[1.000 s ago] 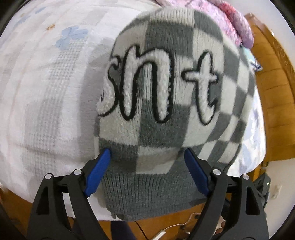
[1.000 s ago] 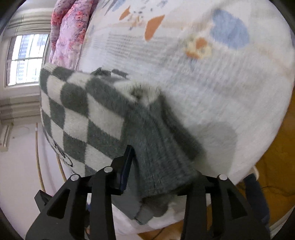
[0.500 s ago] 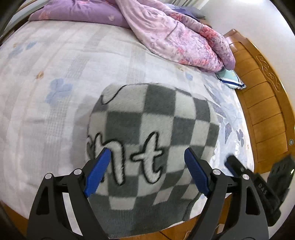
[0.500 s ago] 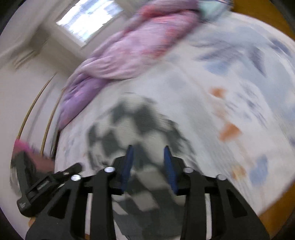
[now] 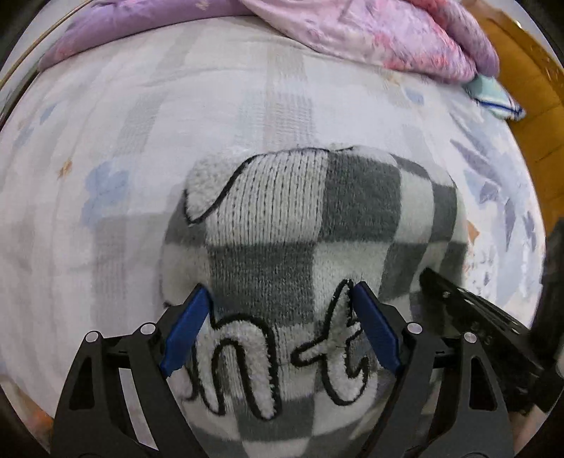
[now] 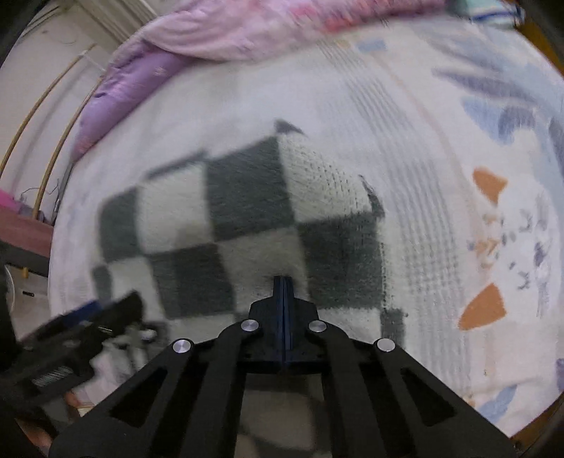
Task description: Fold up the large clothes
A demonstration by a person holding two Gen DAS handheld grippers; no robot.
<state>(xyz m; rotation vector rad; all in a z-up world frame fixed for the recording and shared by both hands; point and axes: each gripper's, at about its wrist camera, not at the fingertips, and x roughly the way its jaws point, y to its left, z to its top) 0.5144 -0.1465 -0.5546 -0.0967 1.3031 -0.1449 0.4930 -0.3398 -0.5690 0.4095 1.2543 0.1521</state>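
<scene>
Grey and white checked knit, a folded sweater [image 5: 310,246], lies on the bed sheet [image 5: 141,141] directly under and ahead of both grippers. The left gripper [image 5: 282,331] hangs over it with its blue pads [image 5: 183,334] spread wide; the pads stand on either side of the fluffy letters [image 5: 246,366] and pinch nothing, so it is released. The right gripper [image 6: 283,299] is clenched, its two pads pressed flat together with no cloth between them, and it is above the near edge of the sweater. Beyond the sweater, at the far side of the bed, lies a pink and purple quilt [image 5: 370,31]. To the right of the left gripper, the other gripper's black body is visible, blurred.
</scene>
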